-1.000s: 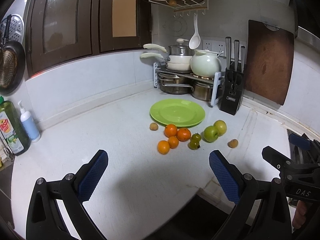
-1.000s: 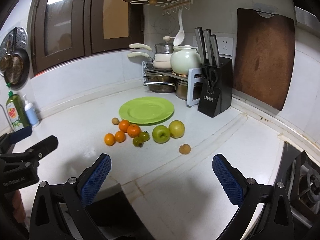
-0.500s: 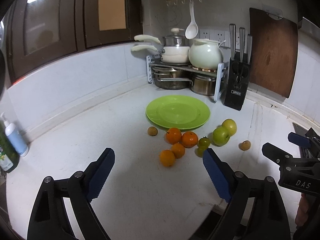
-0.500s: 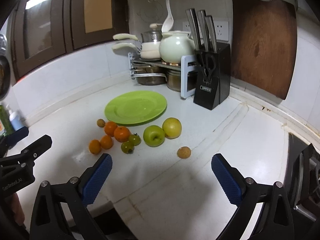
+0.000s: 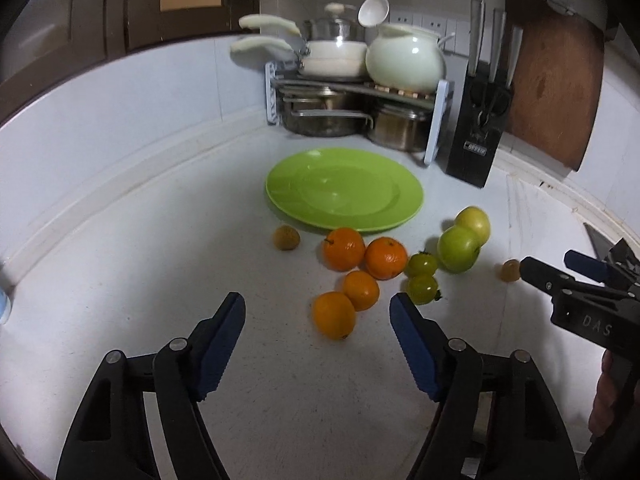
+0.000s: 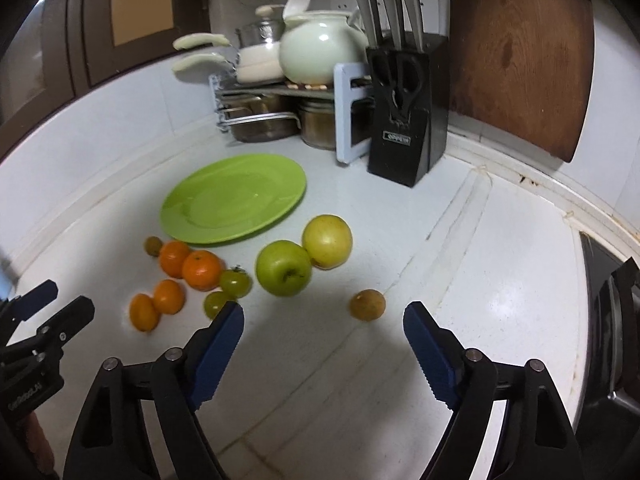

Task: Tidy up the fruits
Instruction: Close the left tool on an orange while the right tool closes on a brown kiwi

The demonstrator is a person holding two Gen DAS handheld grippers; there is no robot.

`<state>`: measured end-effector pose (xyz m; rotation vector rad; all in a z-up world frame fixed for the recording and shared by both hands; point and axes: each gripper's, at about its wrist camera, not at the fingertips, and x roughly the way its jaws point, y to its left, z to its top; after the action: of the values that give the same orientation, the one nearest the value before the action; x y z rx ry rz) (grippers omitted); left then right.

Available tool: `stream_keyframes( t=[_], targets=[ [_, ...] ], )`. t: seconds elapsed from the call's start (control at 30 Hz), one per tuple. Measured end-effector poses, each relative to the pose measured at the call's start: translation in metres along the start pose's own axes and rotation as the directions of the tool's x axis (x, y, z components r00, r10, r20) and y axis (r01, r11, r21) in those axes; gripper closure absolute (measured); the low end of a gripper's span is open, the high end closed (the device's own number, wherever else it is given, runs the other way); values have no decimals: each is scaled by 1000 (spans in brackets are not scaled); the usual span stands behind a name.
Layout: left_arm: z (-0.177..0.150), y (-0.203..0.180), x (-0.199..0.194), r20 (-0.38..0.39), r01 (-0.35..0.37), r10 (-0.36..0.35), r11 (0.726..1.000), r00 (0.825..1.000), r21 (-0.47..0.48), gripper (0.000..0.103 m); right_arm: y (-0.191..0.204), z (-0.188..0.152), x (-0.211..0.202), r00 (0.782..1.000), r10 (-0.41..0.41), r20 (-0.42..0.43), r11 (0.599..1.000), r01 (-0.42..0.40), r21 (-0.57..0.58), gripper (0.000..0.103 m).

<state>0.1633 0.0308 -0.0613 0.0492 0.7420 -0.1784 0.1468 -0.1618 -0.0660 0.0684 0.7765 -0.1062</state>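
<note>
Fruits lie loose on the white counter point(image 5: 132, 264), just near of the empty green plate point(image 5: 344, 188): oranges point(image 5: 344, 249), green apple point(image 6: 283, 267), small tomatoes. Left gripper point(image 5: 318, 312) and right gripper point(image 6: 323, 318) hover apart above the counter, jaws closing on nothing.

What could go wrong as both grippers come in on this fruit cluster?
The oranges touch each other, so the closing left gripper may nudge neighbours rolling. The green apple leans on the yellow apple; lifting one could free the other. The right gripper, closing too, has nothing between its jaws.
</note>
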Motion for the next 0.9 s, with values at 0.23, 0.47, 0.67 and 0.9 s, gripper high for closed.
stream_keyframes(
  t=[0.23, 0.47, 0.67, 0.9],
  targets=[
    [-4, -9, 28, -43, -18, 16, 999, 999, -39, 35, -7, 2, 33, 997, 44, -58, 998, -46, -41, 30],
    [-7, -10, 45, -82, -53, 49, 998, 995, -46, 42, -12, 1, 53, 994, 54, -91, 997, -58, -42, 37],
    [-9, -12, 53, -100, -73, 69, 997, 993, -36, 48, -17, -1, 64, 992, 42, -116, 999, -46, -30, 45],
    [-8, -12, 59, -116, -71, 67, 997, 991, -35, 59, -23, -1, 72, 990, 22, -137, 999, -26, -22, 56]
  ],
)
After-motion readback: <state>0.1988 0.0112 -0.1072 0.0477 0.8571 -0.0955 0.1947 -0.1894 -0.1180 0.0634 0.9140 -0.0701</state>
